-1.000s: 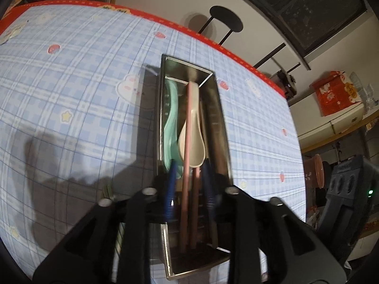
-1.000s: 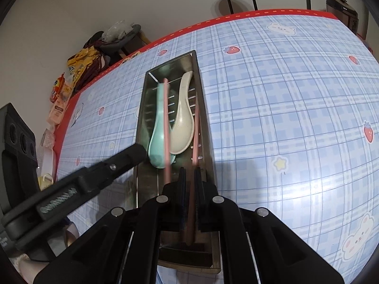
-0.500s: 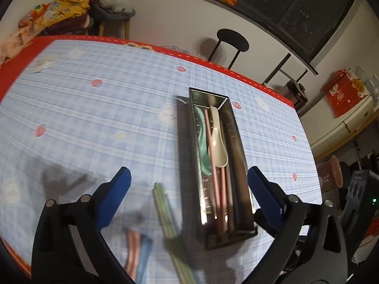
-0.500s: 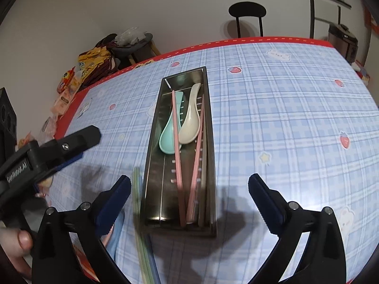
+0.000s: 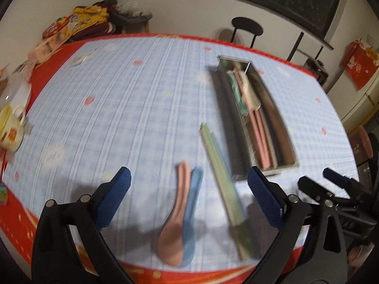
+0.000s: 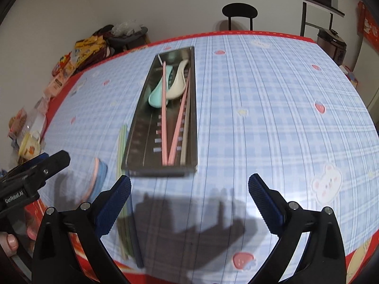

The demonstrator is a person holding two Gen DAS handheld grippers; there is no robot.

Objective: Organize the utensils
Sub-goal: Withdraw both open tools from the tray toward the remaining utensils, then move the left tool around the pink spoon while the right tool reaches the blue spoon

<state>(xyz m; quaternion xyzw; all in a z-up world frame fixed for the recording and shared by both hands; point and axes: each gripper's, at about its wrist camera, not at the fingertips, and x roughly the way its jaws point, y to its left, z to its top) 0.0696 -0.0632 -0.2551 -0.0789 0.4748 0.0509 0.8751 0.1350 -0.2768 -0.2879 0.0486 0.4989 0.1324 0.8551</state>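
Observation:
A long steel utensil tray (image 6: 194, 108) (image 5: 285, 127) lies on the checked tablecloth. It holds a mint spoon (image 6: 157, 94), a cream spoon (image 6: 177, 82) and two pink chopsticks (image 6: 176, 130). Left of the tray on the cloth lie green chopsticks (image 5: 220, 168) (image 6: 122, 146), a pink spoon (image 5: 176, 215) and a blue spoon (image 5: 193, 203). My left gripper (image 5: 188, 203) is open and empty above the loose spoons. My right gripper (image 6: 189, 203) is open and empty, just in front of the tray's near end.
A yellow patterned cup (image 5: 9, 125) and snack packets (image 6: 68, 64) sit at the table's left edge. A black chair (image 6: 239, 14) stands behind the far edge. The red table border (image 5: 165, 272) runs close below the loose utensils.
Both grippers opened, let go of the pink chopsticks in the tray and pulled back and up. The left one swung left over the loose spoons and green chopsticks.

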